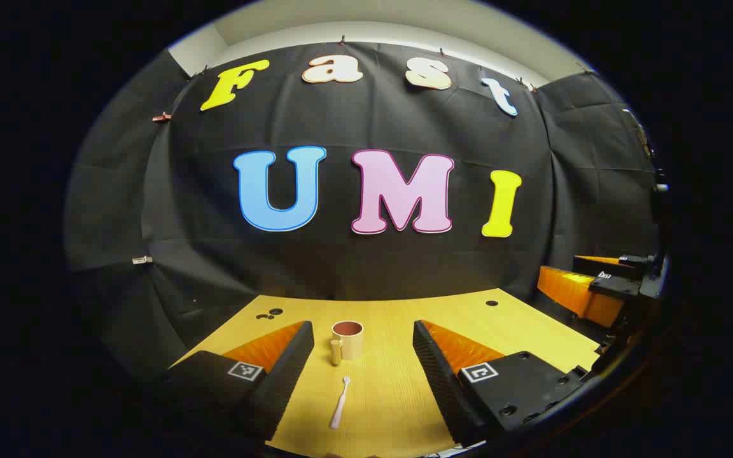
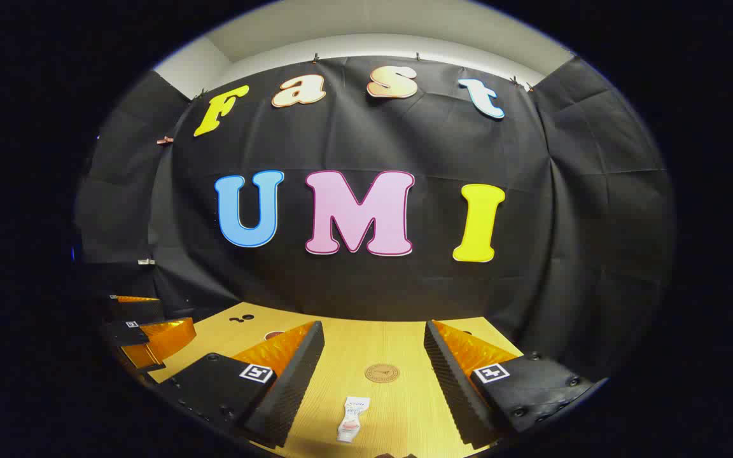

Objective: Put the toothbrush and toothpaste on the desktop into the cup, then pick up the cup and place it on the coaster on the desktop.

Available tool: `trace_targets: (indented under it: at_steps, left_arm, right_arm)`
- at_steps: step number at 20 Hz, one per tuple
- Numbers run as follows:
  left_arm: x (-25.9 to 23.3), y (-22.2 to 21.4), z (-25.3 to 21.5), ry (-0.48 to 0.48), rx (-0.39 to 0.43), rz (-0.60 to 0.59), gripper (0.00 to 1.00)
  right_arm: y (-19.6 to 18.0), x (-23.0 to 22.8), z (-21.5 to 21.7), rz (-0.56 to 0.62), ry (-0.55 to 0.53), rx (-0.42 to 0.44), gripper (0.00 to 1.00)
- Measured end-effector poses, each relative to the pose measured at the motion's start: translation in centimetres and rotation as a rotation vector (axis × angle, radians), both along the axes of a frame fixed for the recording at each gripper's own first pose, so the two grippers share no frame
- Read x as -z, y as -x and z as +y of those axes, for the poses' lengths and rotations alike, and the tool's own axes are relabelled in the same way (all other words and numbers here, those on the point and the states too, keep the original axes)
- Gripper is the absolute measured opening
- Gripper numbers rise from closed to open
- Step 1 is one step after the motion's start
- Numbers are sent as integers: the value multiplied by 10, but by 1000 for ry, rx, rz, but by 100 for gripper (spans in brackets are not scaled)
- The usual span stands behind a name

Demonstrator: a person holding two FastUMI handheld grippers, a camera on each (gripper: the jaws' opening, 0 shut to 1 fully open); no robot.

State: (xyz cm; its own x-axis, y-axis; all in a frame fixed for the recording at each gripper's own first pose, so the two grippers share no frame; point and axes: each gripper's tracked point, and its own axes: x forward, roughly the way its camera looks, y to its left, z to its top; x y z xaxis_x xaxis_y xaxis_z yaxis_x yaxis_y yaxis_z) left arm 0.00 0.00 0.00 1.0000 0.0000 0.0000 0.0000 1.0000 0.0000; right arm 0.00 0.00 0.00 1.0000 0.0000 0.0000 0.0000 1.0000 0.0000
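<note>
Wood-grain yellow covers the desk (image 1: 392, 394), and everything on it lies untouched. In the left gripper view, the left hand-held gripper (image 1: 362, 366) hangs above the near edge with its two fingers spread wide apart and nothing between them but bare air. Framed in that gap, going from left to right, a pale pink toothbrush (image 1: 340, 402) lies flat on the wood, its head pointing away toward the back, and just beyond it stands an upright cream cup (image 1: 347, 340) with a reddish inside and its handle turned toward the camera. The toothbrush and the cup are near one another but not touching. Far off at the right edge of that view the other gripper shows, low beside the desk. In the right gripper view, the left hand-held gripper appears at the far left, off beside the desk's corner, and a sliver of the cup's rim (image 2: 274, 334) peeks out behind the near finger. The right hand-held gripper (image 2: 373, 369) is likewise wide open and empty, hovering over the desk's front. Between its fingers a small white toothpaste tube (image 2: 352, 418) lies flat close to the camera, cap end toward the viewer, and a little farther back sits a round brown coaster (image 2: 382, 373), flat on the wood and apart from the tube.
</note>
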Motion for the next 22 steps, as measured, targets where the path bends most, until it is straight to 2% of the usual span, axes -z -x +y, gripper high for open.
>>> trace_targets:
  at_steps: [12, 22]
  left_arm:
    - [0, -5, -8, 6, 40, -9, 97]
    - [7, -8, 4, 13, 2, 18, 97]
  right_arm:
    - [-9, 8, 12, 18, 30, -32, 97]
    - [-10, 14, 16, 42, 38, -48, 97]
